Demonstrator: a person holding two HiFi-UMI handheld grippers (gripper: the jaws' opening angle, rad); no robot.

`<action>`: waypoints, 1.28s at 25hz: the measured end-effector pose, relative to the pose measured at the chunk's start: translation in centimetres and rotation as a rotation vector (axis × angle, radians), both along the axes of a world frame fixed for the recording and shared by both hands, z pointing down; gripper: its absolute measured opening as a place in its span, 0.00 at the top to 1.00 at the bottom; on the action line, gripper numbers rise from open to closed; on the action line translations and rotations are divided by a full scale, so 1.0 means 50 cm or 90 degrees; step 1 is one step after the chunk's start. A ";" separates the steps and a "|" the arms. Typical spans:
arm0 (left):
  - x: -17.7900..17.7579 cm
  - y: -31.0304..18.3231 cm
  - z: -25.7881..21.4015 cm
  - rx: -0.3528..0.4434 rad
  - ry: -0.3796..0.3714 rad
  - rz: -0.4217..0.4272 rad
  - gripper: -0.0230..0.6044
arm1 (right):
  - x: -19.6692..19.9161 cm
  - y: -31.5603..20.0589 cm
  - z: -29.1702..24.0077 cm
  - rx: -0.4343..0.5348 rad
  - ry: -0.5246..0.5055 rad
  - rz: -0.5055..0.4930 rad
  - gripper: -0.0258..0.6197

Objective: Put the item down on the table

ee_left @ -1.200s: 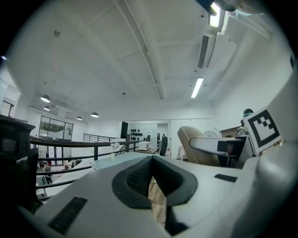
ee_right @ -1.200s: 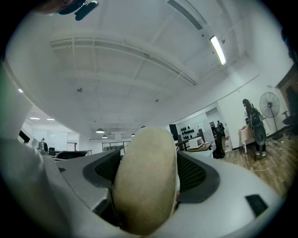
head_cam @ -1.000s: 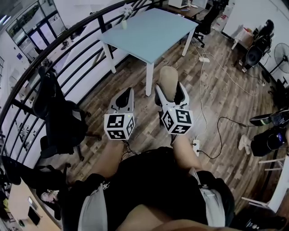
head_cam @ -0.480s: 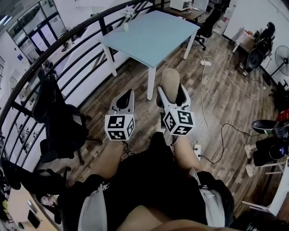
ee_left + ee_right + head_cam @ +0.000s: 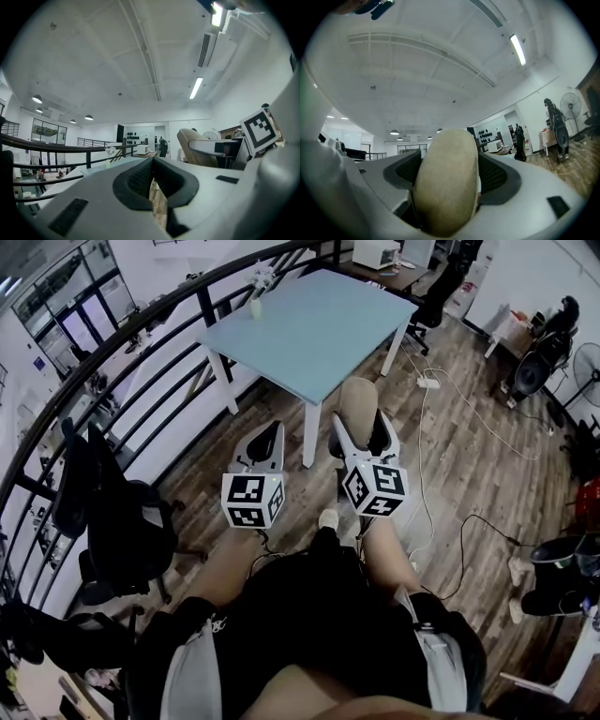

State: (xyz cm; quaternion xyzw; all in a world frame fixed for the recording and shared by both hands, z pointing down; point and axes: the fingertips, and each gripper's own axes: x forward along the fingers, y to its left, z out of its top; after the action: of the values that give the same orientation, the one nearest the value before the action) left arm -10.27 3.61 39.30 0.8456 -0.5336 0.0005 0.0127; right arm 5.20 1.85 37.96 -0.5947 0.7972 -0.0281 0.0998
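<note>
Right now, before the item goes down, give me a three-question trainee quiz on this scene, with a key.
1. True or false: the left gripper holds the tan rounded oval item.
2. Multiple choice: the light blue square table is A) directly under both grippers, B) ahead of them, across the wooden floor, C) touching the item.
3. Fill the gap: the small vase of white flowers stands at the table's ____ edge (near/far).
Key: 1 false: the right gripper clamps it, and the left gripper's jaws are together on nothing. 2 B. 3 far.
</note>
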 end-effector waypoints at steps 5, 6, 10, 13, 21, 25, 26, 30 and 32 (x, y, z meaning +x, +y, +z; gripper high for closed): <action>0.017 -0.112 0.008 0.000 -0.006 -0.003 0.94 | 0.015 -0.116 0.002 -0.001 0.003 -0.007 0.36; 0.021 -0.136 0.011 -0.002 -0.009 -0.004 0.94 | 0.018 -0.139 0.002 -0.003 0.003 -0.008 0.36; 0.035 -0.241 0.003 -0.013 -0.007 -0.016 0.94 | 0.035 -0.248 -0.013 -0.007 0.005 -0.016 0.36; 0.053 -0.313 -0.011 -0.015 -0.005 -0.022 0.94 | 0.049 -0.328 -0.031 -0.007 0.003 -0.024 0.36; 0.113 -0.486 -0.018 -0.022 -0.003 -0.025 0.94 | 0.086 -0.505 -0.033 -0.017 0.005 -0.048 0.36; 0.159 -0.582 -0.033 -0.015 0.005 -0.024 0.94 | 0.122 -0.592 -0.046 -0.011 0.008 -0.053 0.36; 0.170 -0.605 -0.038 -0.013 0.007 -0.023 0.94 | 0.129 -0.612 -0.049 -0.009 0.008 -0.054 0.36; 0.216 -0.680 -0.056 -0.001 0.013 -0.019 0.94 | 0.162 -0.681 -0.052 -0.008 0.016 -0.059 0.36; 0.232 -0.709 -0.061 0.001 0.015 -0.020 0.94 | 0.178 -0.711 -0.050 -0.011 0.016 -0.059 0.36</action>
State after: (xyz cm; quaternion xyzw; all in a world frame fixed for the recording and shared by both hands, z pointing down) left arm 1.34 -31.84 36.24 0.8372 -0.5465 -0.0100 0.0186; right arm 14.12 -33.70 35.46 -0.5581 0.8250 -0.0326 0.0833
